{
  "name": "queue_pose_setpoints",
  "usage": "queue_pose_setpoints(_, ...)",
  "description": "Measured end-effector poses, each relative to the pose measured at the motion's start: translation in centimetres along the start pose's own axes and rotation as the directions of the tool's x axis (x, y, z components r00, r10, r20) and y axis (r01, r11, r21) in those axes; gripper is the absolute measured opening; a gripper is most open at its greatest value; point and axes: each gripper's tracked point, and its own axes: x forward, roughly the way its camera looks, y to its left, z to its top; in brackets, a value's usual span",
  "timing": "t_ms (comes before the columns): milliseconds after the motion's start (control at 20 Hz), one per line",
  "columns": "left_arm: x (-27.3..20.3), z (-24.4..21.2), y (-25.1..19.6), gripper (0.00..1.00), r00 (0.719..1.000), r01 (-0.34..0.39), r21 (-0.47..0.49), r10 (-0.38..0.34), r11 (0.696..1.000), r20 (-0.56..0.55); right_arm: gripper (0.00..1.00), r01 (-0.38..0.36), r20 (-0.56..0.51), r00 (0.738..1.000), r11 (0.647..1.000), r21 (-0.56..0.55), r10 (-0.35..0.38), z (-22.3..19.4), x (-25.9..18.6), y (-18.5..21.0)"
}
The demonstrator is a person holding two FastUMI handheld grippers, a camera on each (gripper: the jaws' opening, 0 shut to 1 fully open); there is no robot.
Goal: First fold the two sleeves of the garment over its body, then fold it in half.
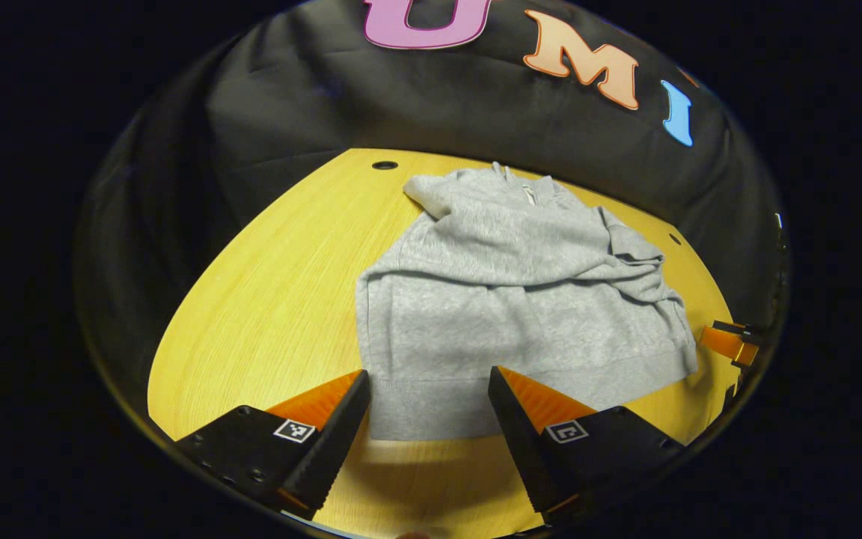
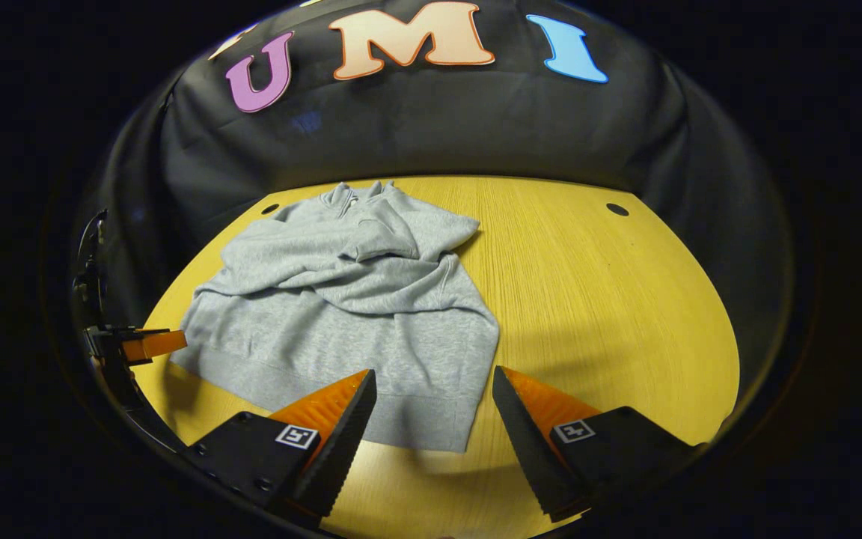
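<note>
A grey sweatshirt (image 1: 506, 299) lies flat on the yellow wooden table (image 1: 266, 299), collar toward the booth wall, hem toward me. Both sleeves lie folded across its chest. In the left gripper view my left gripper (image 1: 429, 382) is open, hovering over the hem's near left corner with nothing between its fingers. In the right gripper view the same sweatshirt (image 2: 349, 314) sits left of centre, and my right gripper (image 2: 435, 382) is open above the hem's near right corner. The right gripper's tip (image 1: 730, 340) peeks in at the far right of the left gripper view; the left gripper's tip (image 2: 143, 344) shows at the left edge of the right gripper view.
Small dark holes (image 1: 384, 165) (image 2: 616, 209) mark the table's far corners. Black cloth wall (image 2: 431, 127) rises right behind the table. Bare tabletop (image 2: 610, 299) stretches to the right of the garment in the right gripper view and to its left in the left gripper view.
</note>
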Motion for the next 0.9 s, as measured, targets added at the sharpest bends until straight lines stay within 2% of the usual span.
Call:
queue_pose_setpoints(50, 0.2, -0.4, 0.1, 0.95, 1.0, -0.005, -0.002, 0.005, 1.0, -0.009, 0.94, 0.004, -0.015, 1.0, 1.0, -0.006, -0.004, -0.6, 0.4, 0.1)
queue_pose_setpoints(150, 0.5, -1.2, 0.6, 0.96, 0.999, -0.025, -0.003, 0.024, 1.0, -0.032, 0.98, 0.008, -0.042, 0.999, 1.0, -0.016, -0.009, -2.6, 0.8, 0.3)
queue_pose_setpoints(200, 0.4, -1.2, 0.9, 0.96, 0.999, -0.031, 0.009, 0.031, 0.999, -0.022, 0.94, 0.01, -0.053, 0.999, 1.0, -0.022, -0.012, -3.1, 1.0, 0.3)
queue_pose_setpoints(250, 0.5, -1.2, 0.9, 0.95, 0.999, -0.036, 0.026, 0.036, 0.999, -0.015, 0.98, 0.017, -0.065, 0.998, 0.999, -0.028, -0.019, -3.6, 1.1, 0.1)
queue_pose_setpoints(350, 0.5, -1.2, 0.9, 0.94, 0.999, -0.045, 0.065, 0.045, 0.997, -0.006, 0.98, 0.023, -0.11, 0.994, 0.999, -0.026, -0.026, -5.0, 1.9, 0.0)
queue_pose_setpoints(550, 0.6, -1.2, 0.8, 0.94, 0.999, -0.048, 0.049, 0.047, 0.998, 0.006, 0.99, 0.013, -0.098, 0.995, 0.999, -0.053, -0.018, -5.1, 2.0, 0.3)
queue_pose_setpoints(600, 0.7, -1.2, 0.8, 0.94, 0.999, -0.048, 0.051, 0.048, 0.998, 0.012, 0.94, 0.006, -0.096, 0.995, 0.998, -0.061, -0.012, -5.2, 1.9, 0.3)
queue_pose_setpoints(650, 0.7, -1.3, 0.6, 0.92, 0.999, -0.05, 0.054, 0.049, 0.997, 0.01, 0.98, 0.007, -0.1, 0.995, 0.998, -0.065, -0.013, -5.1, 1.7, 0.4)
queue_pose_setpoints(750, 0.8, -1.3, 0.1, 0.88, 1.0, -0.03, 0.068, 0.03, 0.997, -0.001, 0.89, -0.022, -0.118, 0.993, 0.997, -0.076, 0.013, -5.3, 2.0, 1.0)
queue_pose_setpoints(800, 0.9, -1.2, -0.1, 0.79, 1.0, -0.02, 0.077, 0.021, 0.997, -0.011, 0.78, -0.044, -0.126, 0.991, 0.996, -0.074, 0.034, -5.5, 2.2, 1.4)
queue_pose_setpoints(850, 0.9, -1.2, -0.2, 0.77, 1.0, -0.007, 0.082, 0.009, 0.997, -0.028, 0.7, -0.06, -0.134, 0.99, 0.996, -0.073, 0.05, -5.4, 2.1, 1.8)
queue_pose_setpoints(900, 0.9, -1.1, -0.3, 0.7, 0.999, 0.001, 0.086, 0.002, 0.996, -0.039, 0.55, -0.086, -0.141, 0.987, 0.994, -0.068, 0.076, -5.5, 2.2, 2.3)
